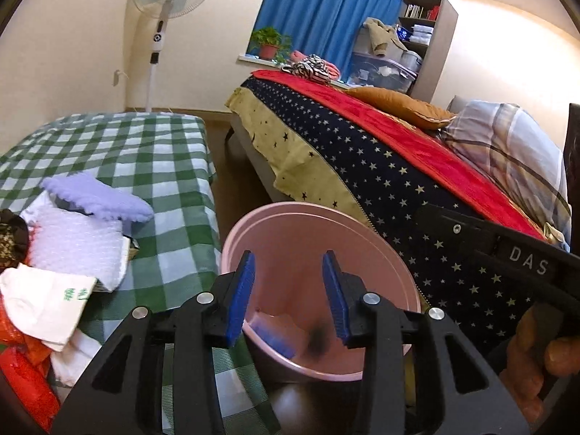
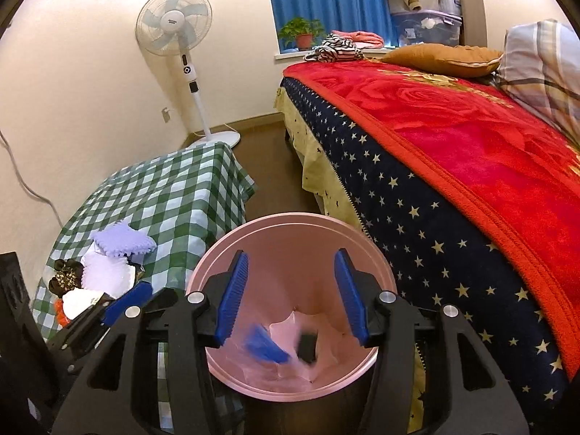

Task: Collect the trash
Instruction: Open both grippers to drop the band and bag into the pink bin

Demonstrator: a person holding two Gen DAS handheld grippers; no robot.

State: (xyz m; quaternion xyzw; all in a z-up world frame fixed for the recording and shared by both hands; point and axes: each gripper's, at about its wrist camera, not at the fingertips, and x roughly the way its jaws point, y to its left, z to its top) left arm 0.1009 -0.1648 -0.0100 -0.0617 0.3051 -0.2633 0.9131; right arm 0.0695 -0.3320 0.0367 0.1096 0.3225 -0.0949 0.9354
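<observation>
A pink bin (image 2: 290, 311) is seen on the floor between a checked table (image 2: 170, 195) and a bed (image 2: 453, 166), just beside both. Inside it, on crumpled pale wrapping, a blue scrap (image 2: 266, 348) and a small dark piece (image 2: 308, 348) are blurred; what they are cannot be told. The right gripper (image 2: 291, 295) is held over the bin's mouth with its jaws spread wide and nothing between the blue pads (image 2: 232, 301). The left gripper (image 1: 288, 295) is likewise held above the bin, jaws wide apart and empty; in the left view the bin (image 1: 290, 232) is seen tilted by the lens, with the same blurred bits at its bottom. On the near corner of the table more trash is piled: a lilac foam sheet (image 1: 98, 195) resting on white bubble wrap (image 1: 76, 243), a white bag with green print (image 1: 47, 301), red netting (image 1: 25, 369) and a dark patterned wad (image 2: 67, 273). On the bed a red blanket (image 2: 471, 116) lies over a starred navy cover (image 2: 417, 217). A standing fan (image 2: 174, 25) is set against the far wall.
</observation>
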